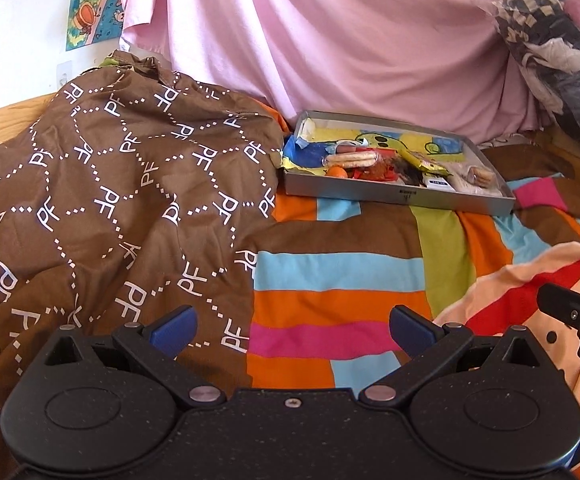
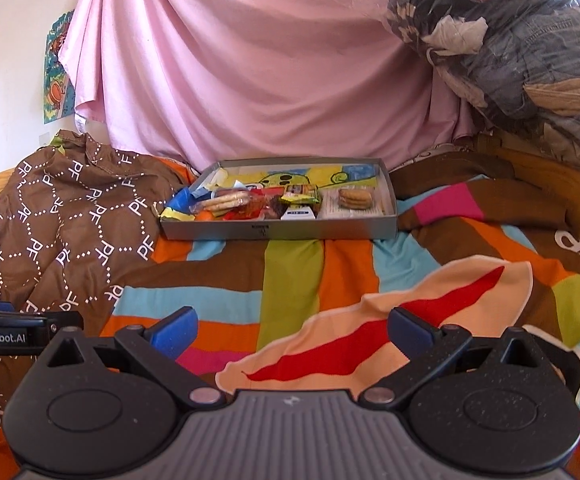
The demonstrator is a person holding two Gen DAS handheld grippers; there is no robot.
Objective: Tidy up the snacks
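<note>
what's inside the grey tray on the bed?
The grey tray holds a cracker pack, a yellow wrapper, a blue-white box, a round cookie stack and an orange ball. A cartoon picture lines its floor; whatever lies under the pile is covered.

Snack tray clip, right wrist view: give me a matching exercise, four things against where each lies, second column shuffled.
Things:
1. stack of round biscuits
2. small orange ball
3. yellow wrapper
4. brown PF-print cloth

Places:
A. near the middle of the grey tray
B. on the bed, left of the tray
C. right part of the tray
D. front left corner of the tray

Pairs: 1-C, 2-D, 3-A, 4-B
</note>
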